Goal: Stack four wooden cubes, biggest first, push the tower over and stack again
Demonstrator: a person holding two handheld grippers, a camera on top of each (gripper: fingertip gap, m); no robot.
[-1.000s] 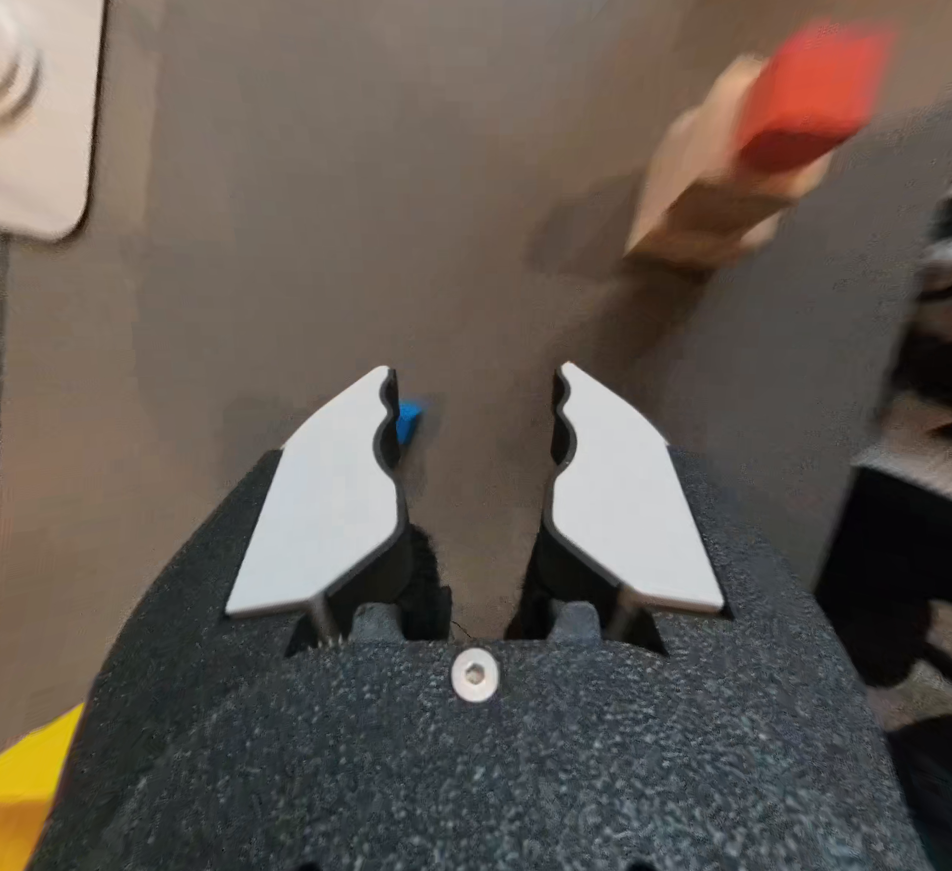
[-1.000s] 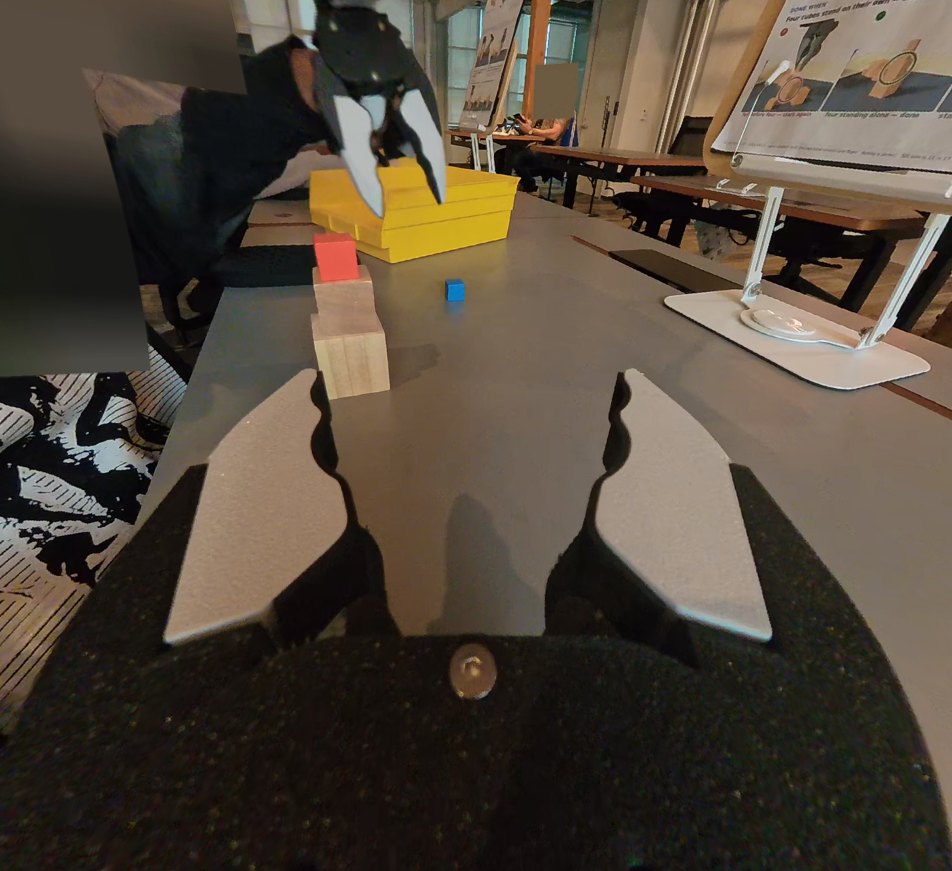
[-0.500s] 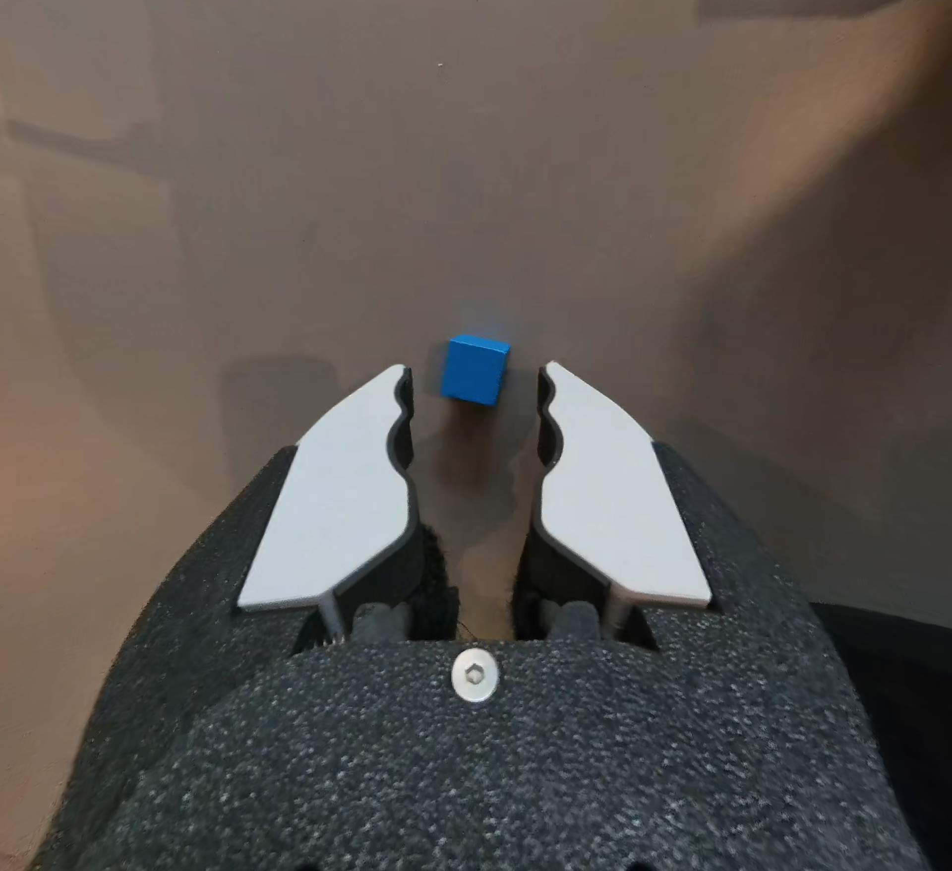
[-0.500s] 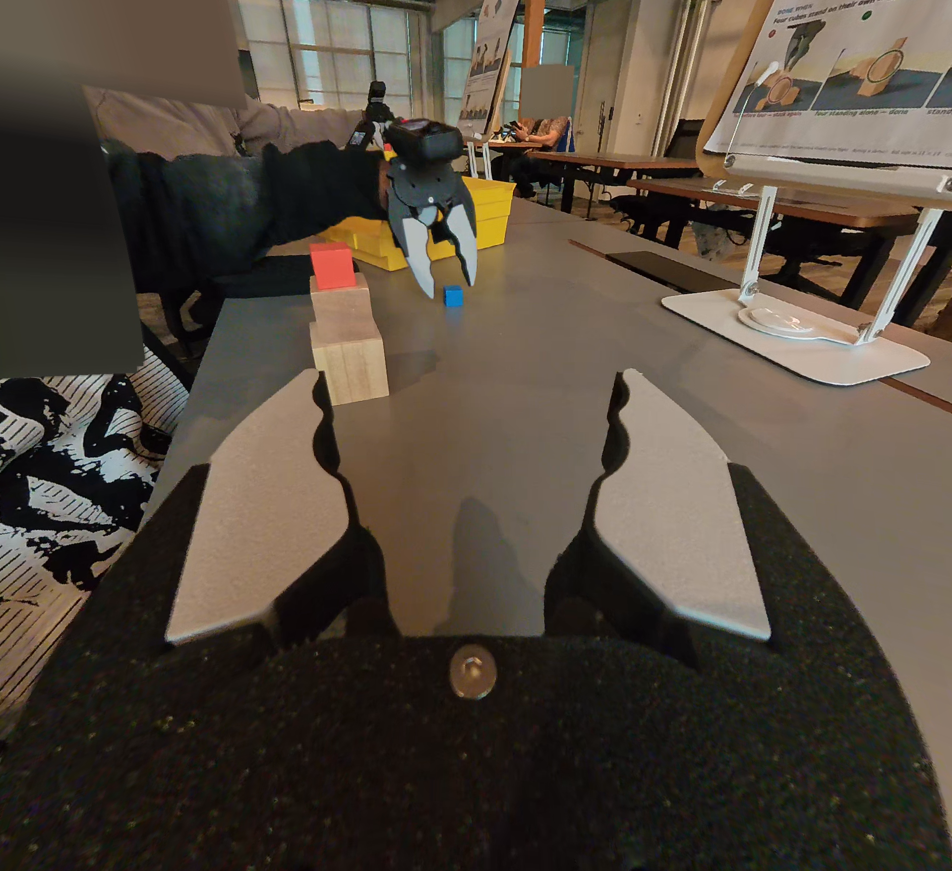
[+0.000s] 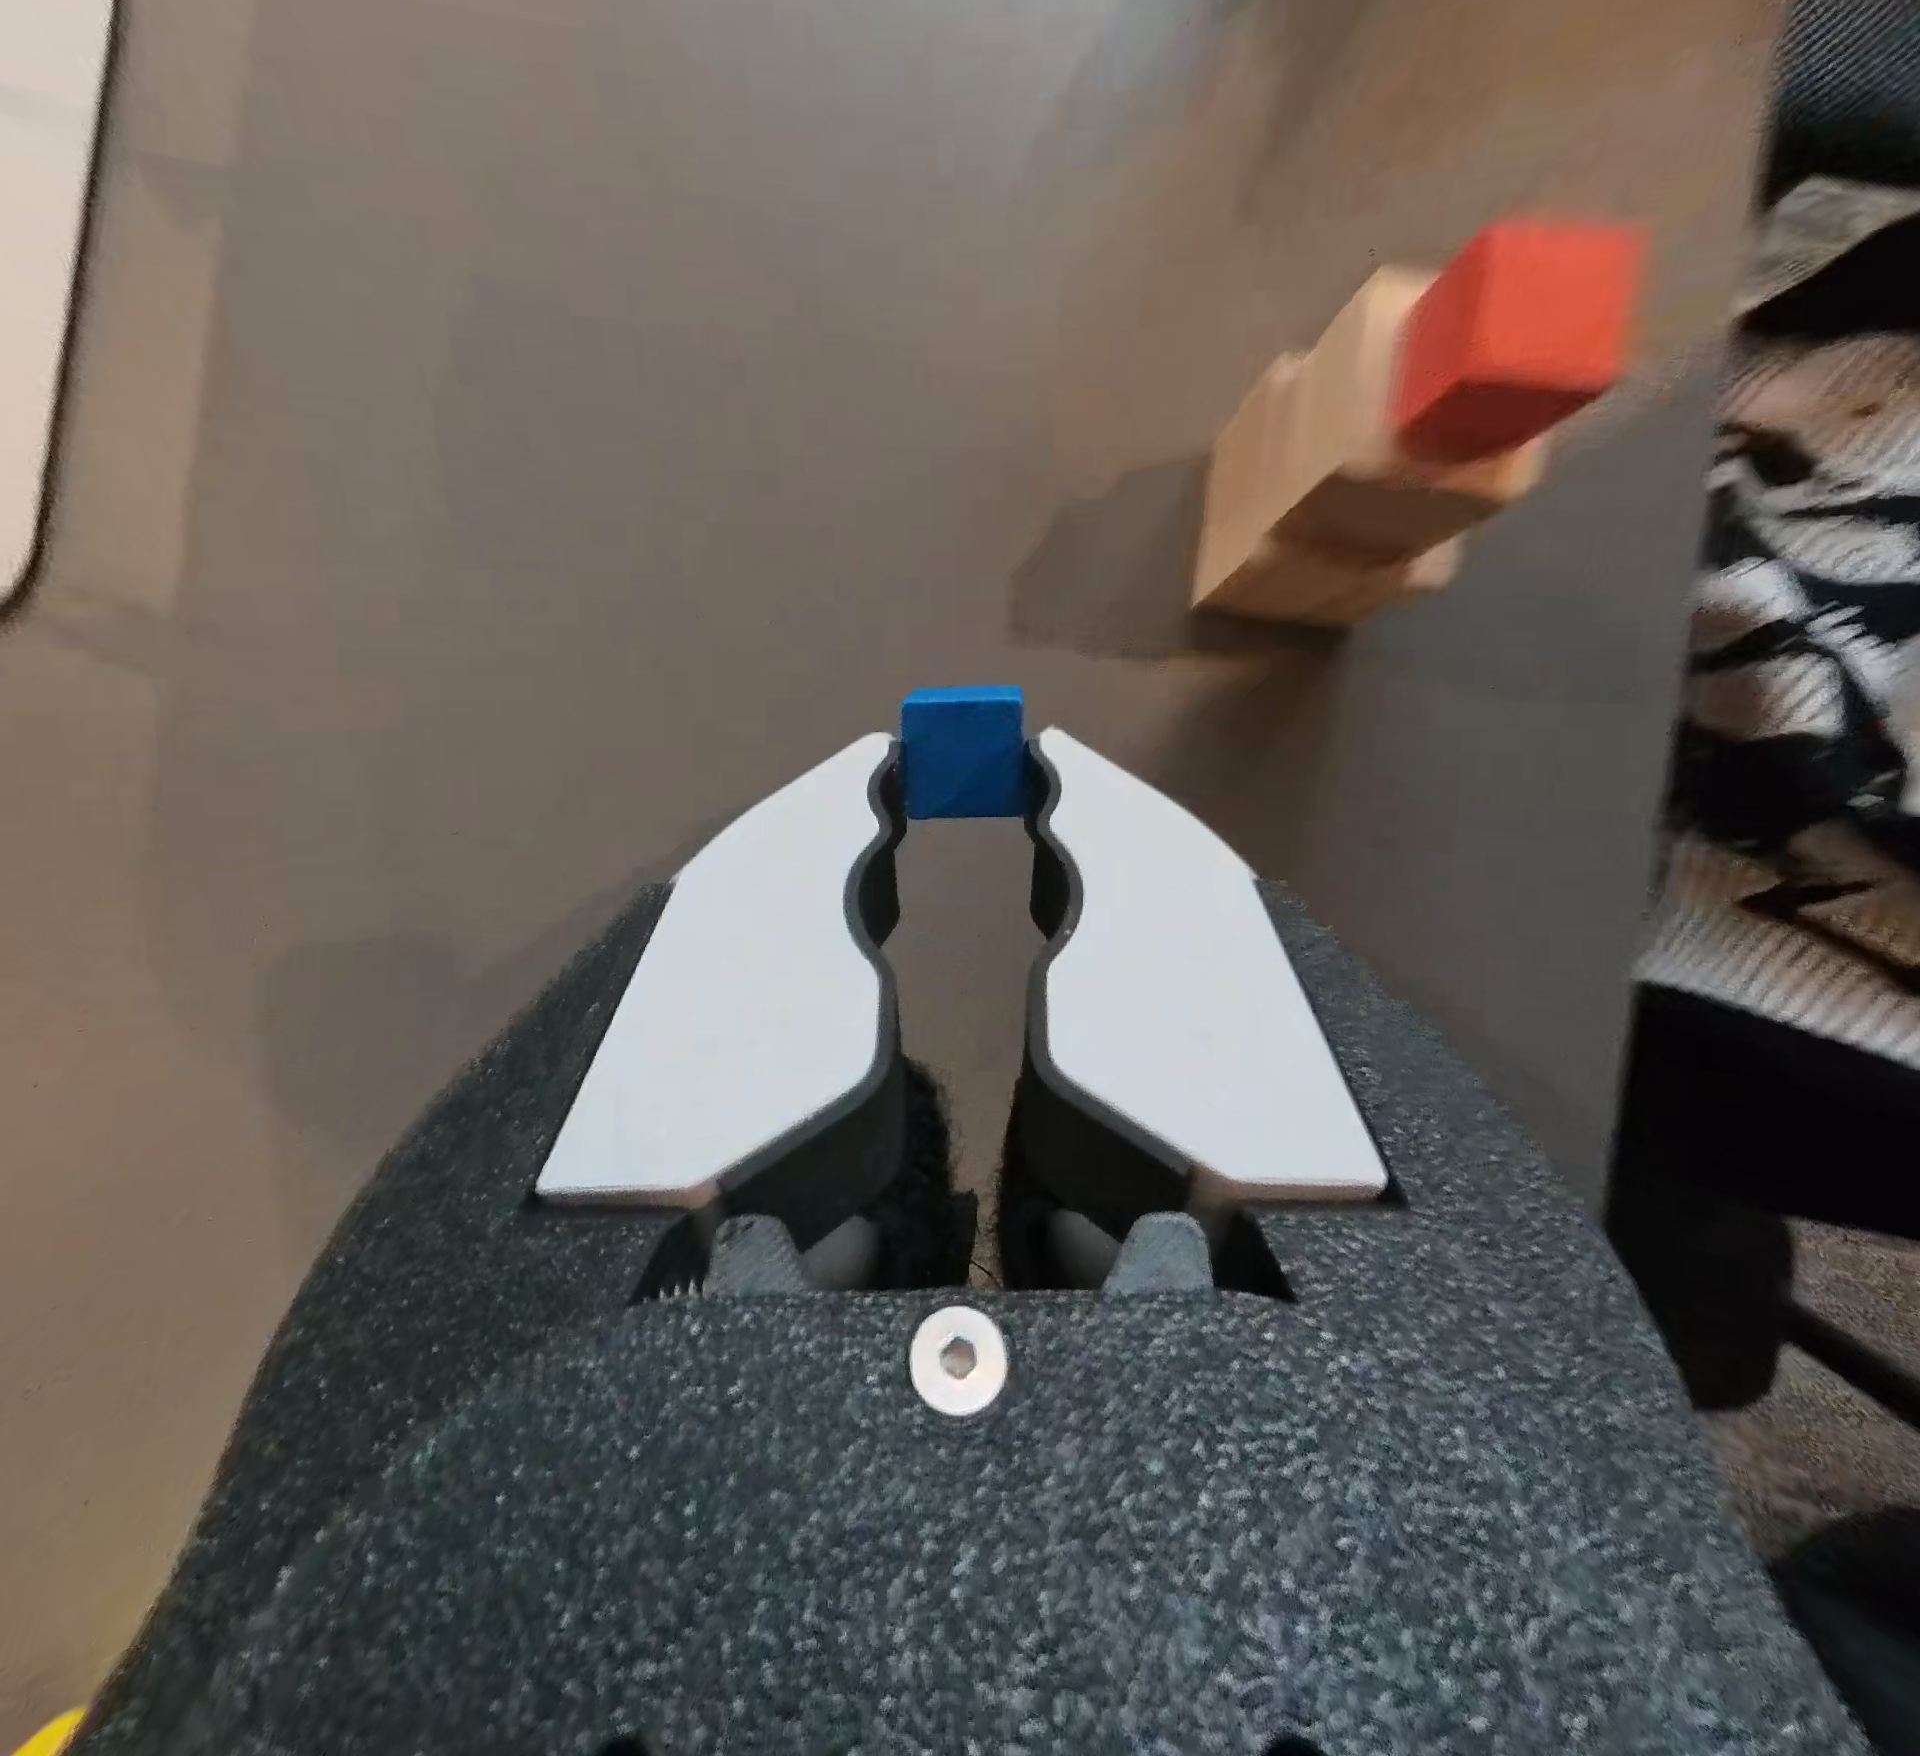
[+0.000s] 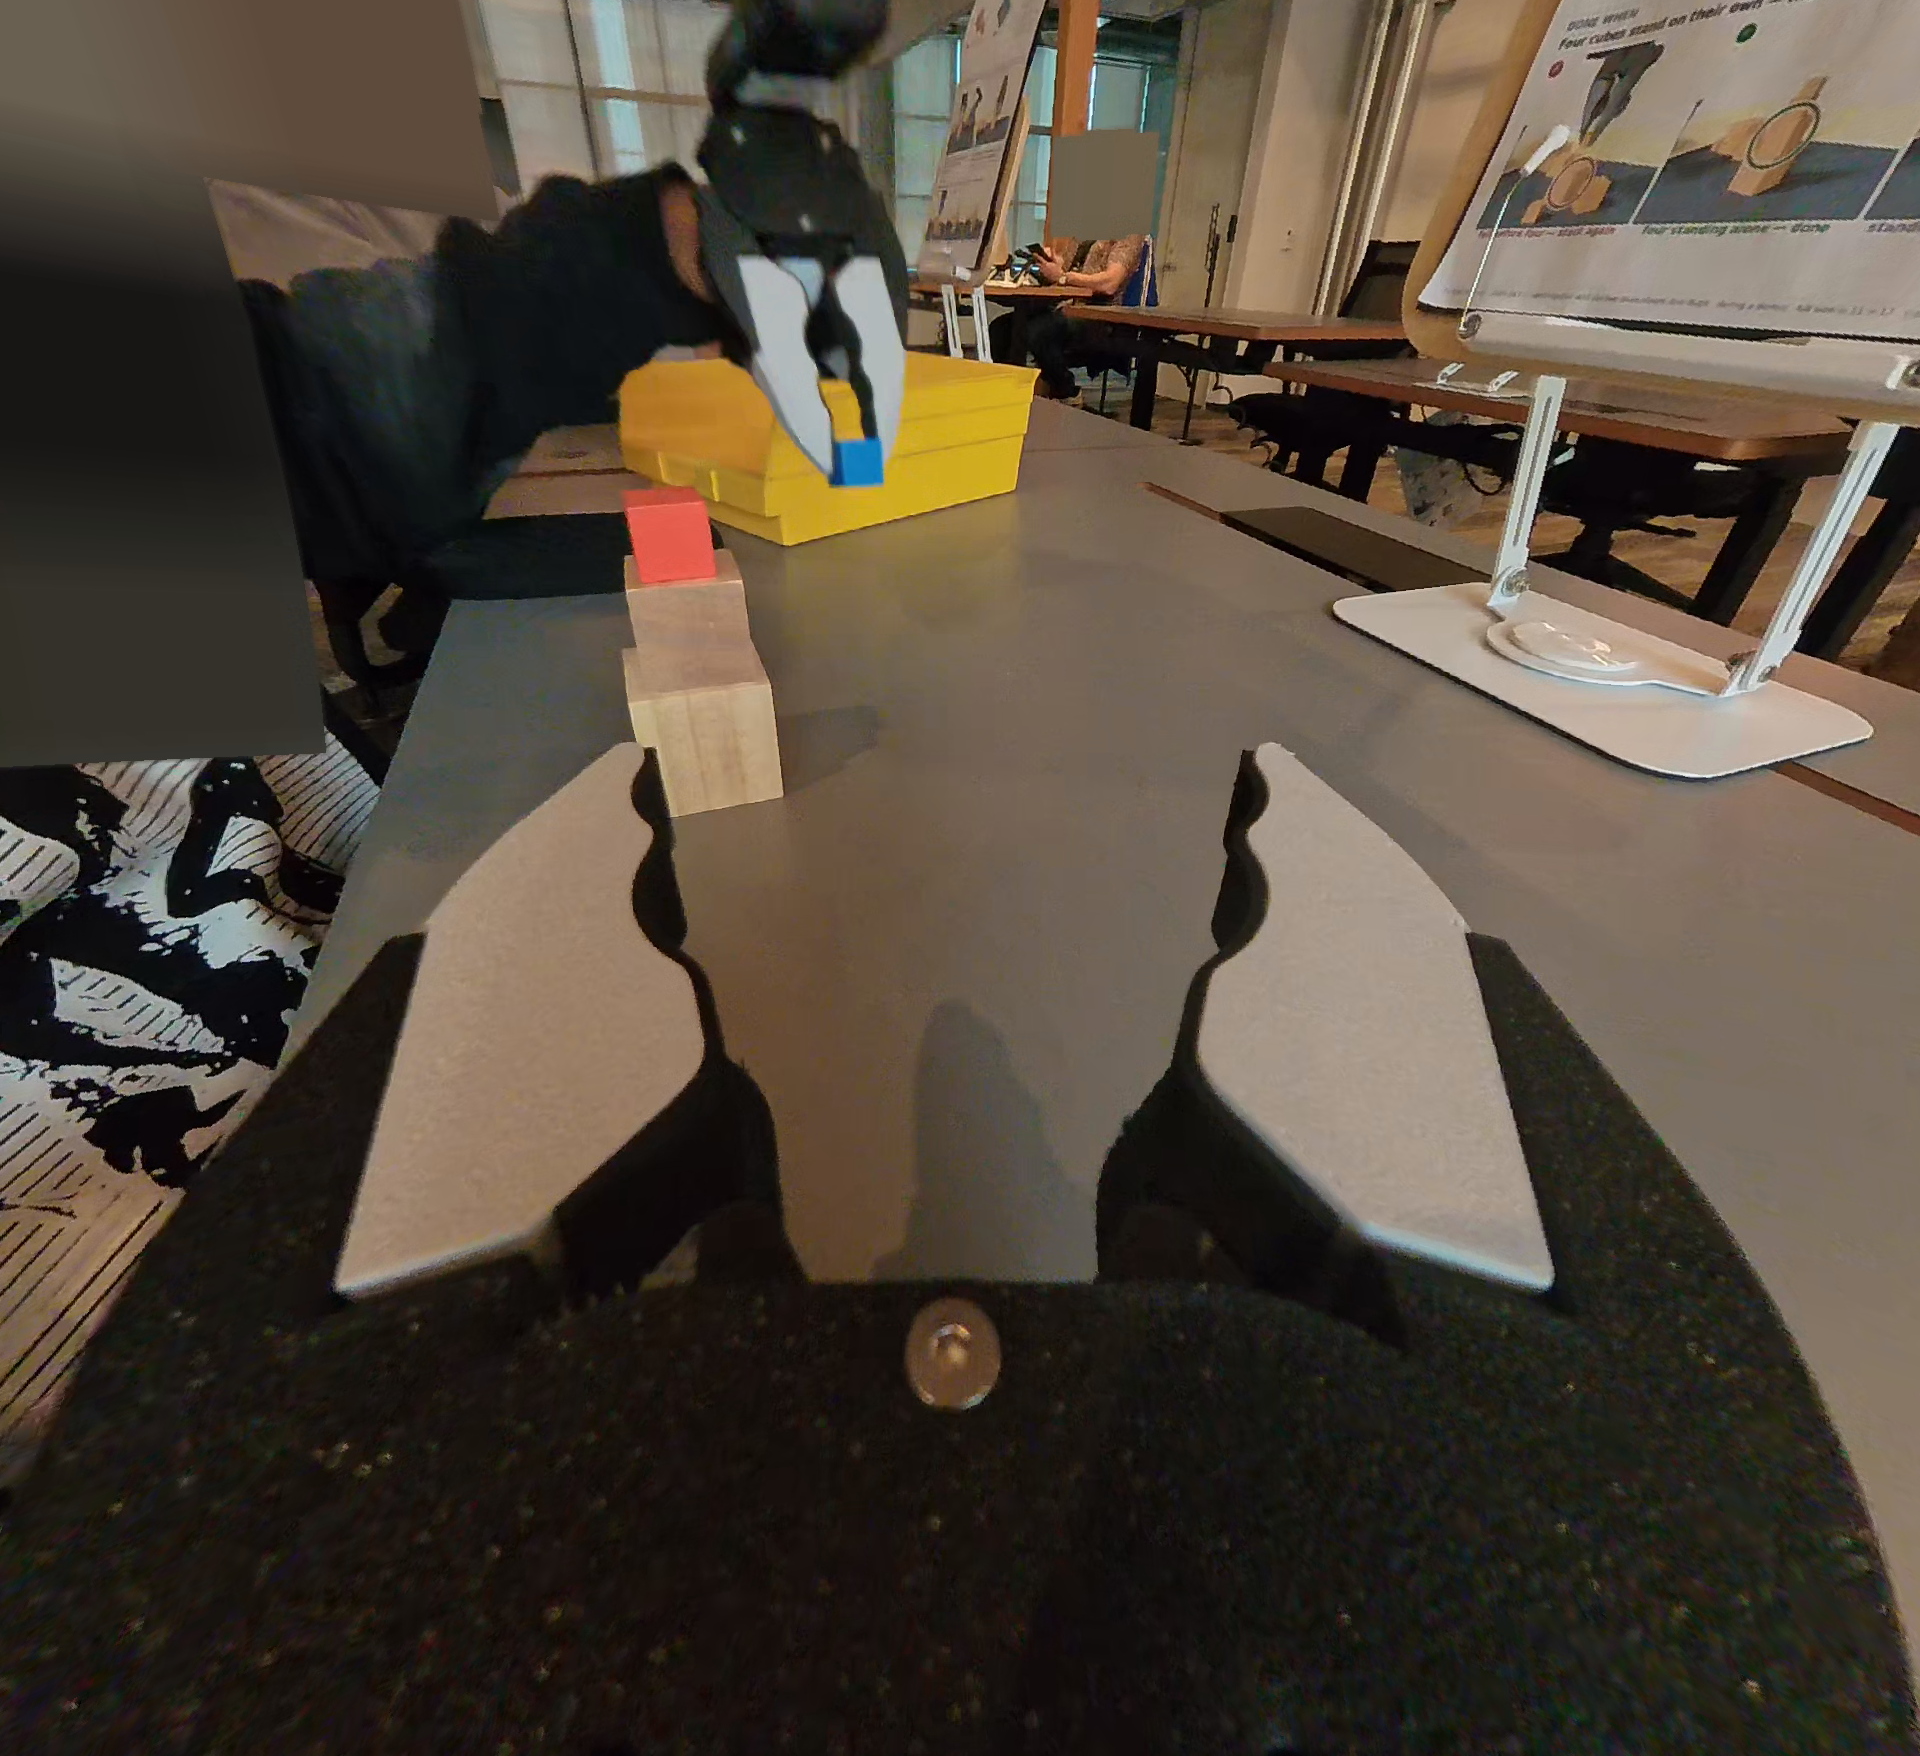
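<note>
Above the counter: small blue wooden cube (image 6: 856, 463), pinched at the left gripper (image 6: 854, 449) tips, lifted off the grey counter (image 6: 1039, 771).
Cube axis: no long side; faces roughly square to the fingers.
Tower: small red wooden cube (image 6: 670, 533) atop two stepped plain wooden cubes (image 6: 702, 709), upright, below-left of the blue one.
Right gripper (image 6: 940, 813): spread wide, empty, low over the counter.

- Four cubes are showing: two plain wooden cubes (image 6: 704, 730) (image 6: 688, 610), one red cube (image 6: 670, 532), one blue cube (image 6: 857, 463).
- Two grippers are showing: the left gripper (image 6: 847, 449), the right gripper (image 6: 940, 813).
- One yellow bin (image 6: 935, 449) is sitting at the table's (image 6: 1039, 719) far edge.
- One white stand (image 6: 1621, 678) is standing.
</note>
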